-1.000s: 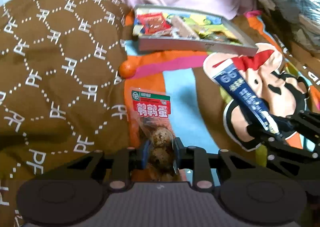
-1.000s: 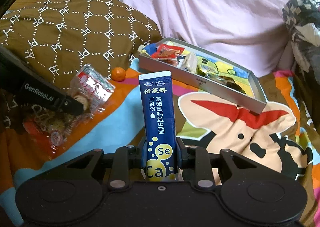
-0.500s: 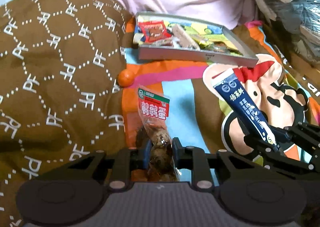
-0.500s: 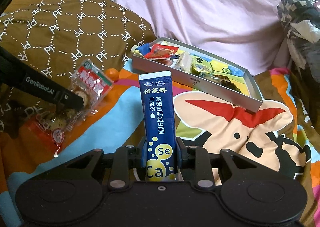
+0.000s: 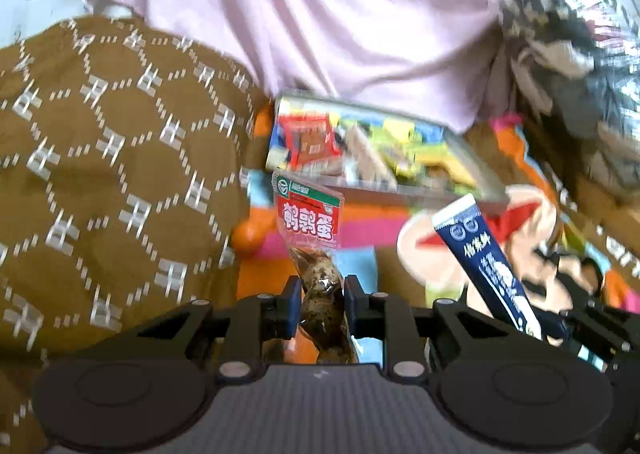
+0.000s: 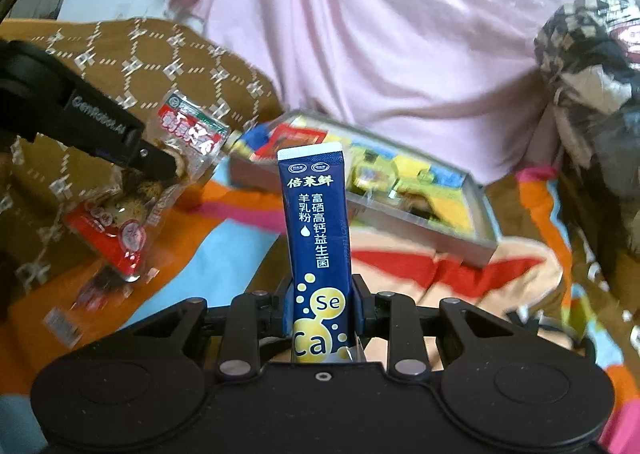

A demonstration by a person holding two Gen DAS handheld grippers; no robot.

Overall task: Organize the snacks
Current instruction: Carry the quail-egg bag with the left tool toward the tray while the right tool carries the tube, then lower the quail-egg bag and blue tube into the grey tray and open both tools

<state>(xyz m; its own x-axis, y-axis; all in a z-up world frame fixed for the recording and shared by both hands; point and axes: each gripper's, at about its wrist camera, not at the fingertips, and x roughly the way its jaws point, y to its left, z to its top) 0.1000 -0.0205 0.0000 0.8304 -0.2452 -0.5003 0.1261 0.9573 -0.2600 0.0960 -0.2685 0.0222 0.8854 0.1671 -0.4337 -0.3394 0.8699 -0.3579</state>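
Note:
My left gripper [image 5: 320, 294] is shut on a clear quail-egg packet [image 5: 310, 221] with a red and green label, held up off the bedspread. It also shows in the right wrist view [image 6: 176, 157], with the left gripper [image 6: 160, 167] at the left. My right gripper [image 6: 322, 306] is shut on a tall blue milk-powder sachet [image 6: 318, 221], upright. The sachet also shows at the right of the left wrist view [image 5: 484, 258]. A grey tray [image 6: 486, 213] with several snacks lies ahead, by the pink cloth; it also shows in the left wrist view [image 5: 476, 157].
A brown patterned cushion [image 5: 112, 173] fills the left. A small orange fruit [image 5: 248, 240] lies by its edge. A cartoon bedspread [image 6: 460, 274] covers the surface. Pink cloth [image 6: 380, 33] rises behind the tray. A bundle of dark clothes [image 6: 592, 73] sits at right.
Both grippers have risen and moved toward the tray with their loads. The quail-egg packet has come off the bedspread, and the tray looks closer in both views.

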